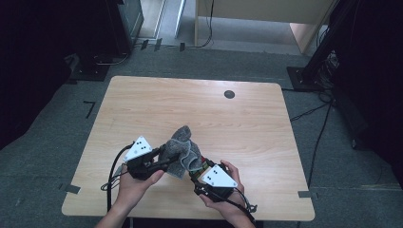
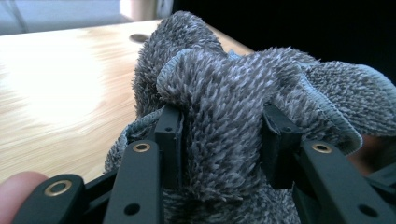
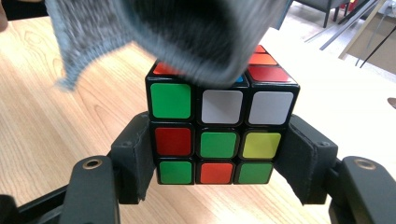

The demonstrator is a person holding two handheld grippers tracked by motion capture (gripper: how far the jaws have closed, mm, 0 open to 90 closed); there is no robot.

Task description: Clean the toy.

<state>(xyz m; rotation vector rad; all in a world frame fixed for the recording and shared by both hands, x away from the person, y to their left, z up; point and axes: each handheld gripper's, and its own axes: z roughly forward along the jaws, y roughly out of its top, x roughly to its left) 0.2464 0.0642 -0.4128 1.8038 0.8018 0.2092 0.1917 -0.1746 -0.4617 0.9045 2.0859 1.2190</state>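
Counting one grey terry cloth (image 2: 224, 116) and one Rubik's cube (image 3: 219, 126), both at the near edge of the wooden desk (image 1: 142, 104). Your left gripper (image 1: 164, 159) has its jaws clamped on a bunched fold of the cloth. Your right gripper (image 3: 219, 158) has its jaws clamped on the cube's two sides. The cloth drapes over the cube's top.
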